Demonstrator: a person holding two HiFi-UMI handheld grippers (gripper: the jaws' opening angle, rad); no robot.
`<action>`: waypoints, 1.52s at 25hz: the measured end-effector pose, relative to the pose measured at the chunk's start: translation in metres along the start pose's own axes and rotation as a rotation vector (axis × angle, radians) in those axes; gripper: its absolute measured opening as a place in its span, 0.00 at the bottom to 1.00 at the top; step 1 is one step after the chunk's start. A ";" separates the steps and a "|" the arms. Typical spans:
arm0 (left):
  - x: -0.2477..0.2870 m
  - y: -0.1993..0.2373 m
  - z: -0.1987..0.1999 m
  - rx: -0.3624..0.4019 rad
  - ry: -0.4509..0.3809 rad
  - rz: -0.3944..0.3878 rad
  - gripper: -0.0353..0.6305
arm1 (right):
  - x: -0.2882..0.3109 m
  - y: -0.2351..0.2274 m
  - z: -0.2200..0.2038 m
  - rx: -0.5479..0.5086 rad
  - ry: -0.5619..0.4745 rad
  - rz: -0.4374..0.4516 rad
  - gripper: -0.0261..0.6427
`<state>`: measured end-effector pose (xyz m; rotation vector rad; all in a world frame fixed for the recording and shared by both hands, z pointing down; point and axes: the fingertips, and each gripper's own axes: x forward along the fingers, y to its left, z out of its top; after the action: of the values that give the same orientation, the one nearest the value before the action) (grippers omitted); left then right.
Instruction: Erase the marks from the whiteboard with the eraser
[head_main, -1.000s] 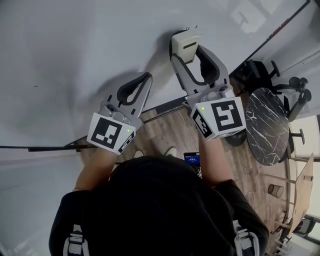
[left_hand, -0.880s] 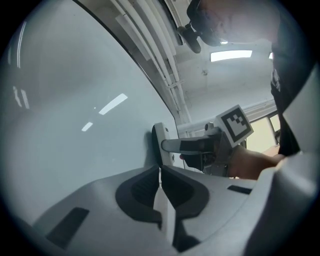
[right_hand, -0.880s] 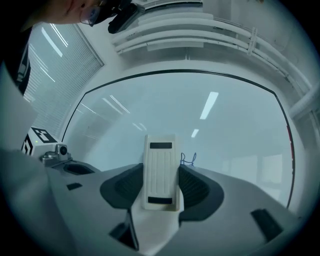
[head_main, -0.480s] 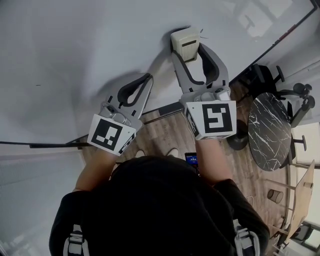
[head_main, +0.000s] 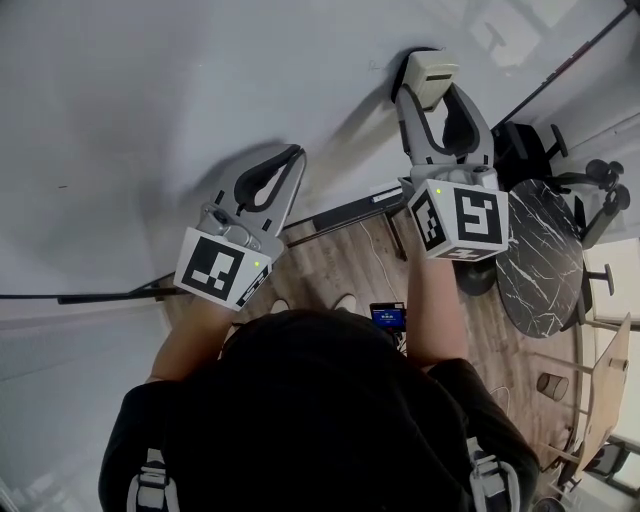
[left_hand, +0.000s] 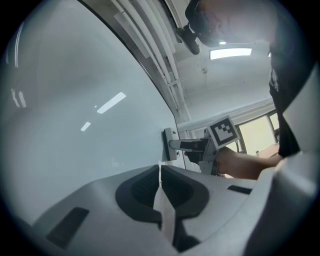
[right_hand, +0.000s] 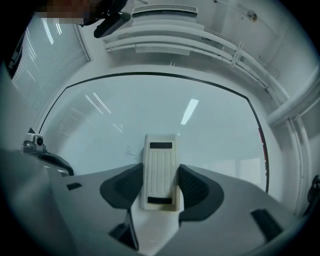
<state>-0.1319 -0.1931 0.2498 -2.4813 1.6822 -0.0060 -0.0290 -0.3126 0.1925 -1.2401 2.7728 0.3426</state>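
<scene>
The whiteboard (head_main: 200, 90) fills the upper left of the head view. My right gripper (head_main: 432, 85) is shut on a cream eraser (head_main: 428, 70) and holds it flat against the board near its right edge. In the right gripper view the ribbed eraser (right_hand: 160, 172) stands between the jaws, with a faint scribble (right_hand: 131, 150) on the board just to its left. My left gripper (head_main: 287, 158) hovers by the board lower down, shut and holding nothing. In the left gripper view its tips (left_hand: 160, 167) meet, and the eraser (left_hand: 167, 145) shows beyond them on the board.
The board's dark lower frame (head_main: 340, 212) runs across the middle. Below it is wooden floor with a round black marble table (head_main: 540, 255) and dark chairs (head_main: 530, 140) at the right. A tiny dark mark (head_main: 62, 186) sits far left on the board.
My right gripper has slid the eraser rightward and slightly up along the board. The left gripper has stayed where it was.
</scene>
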 end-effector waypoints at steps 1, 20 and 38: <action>0.002 -0.001 0.000 -0.002 0.001 0.001 0.08 | 0.000 -0.007 -0.002 0.006 0.002 -0.010 0.37; 0.006 0.005 0.003 0.010 -0.013 0.016 0.08 | -0.015 -0.053 -0.018 0.050 0.046 -0.082 0.37; -0.033 0.025 0.031 0.061 -0.052 0.084 0.08 | -0.006 0.111 0.024 -0.078 -0.025 0.174 0.37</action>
<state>-0.1651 -0.1684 0.2190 -2.3447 1.7376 0.0160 -0.1076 -0.2311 0.1886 -1.0033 2.8782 0.4799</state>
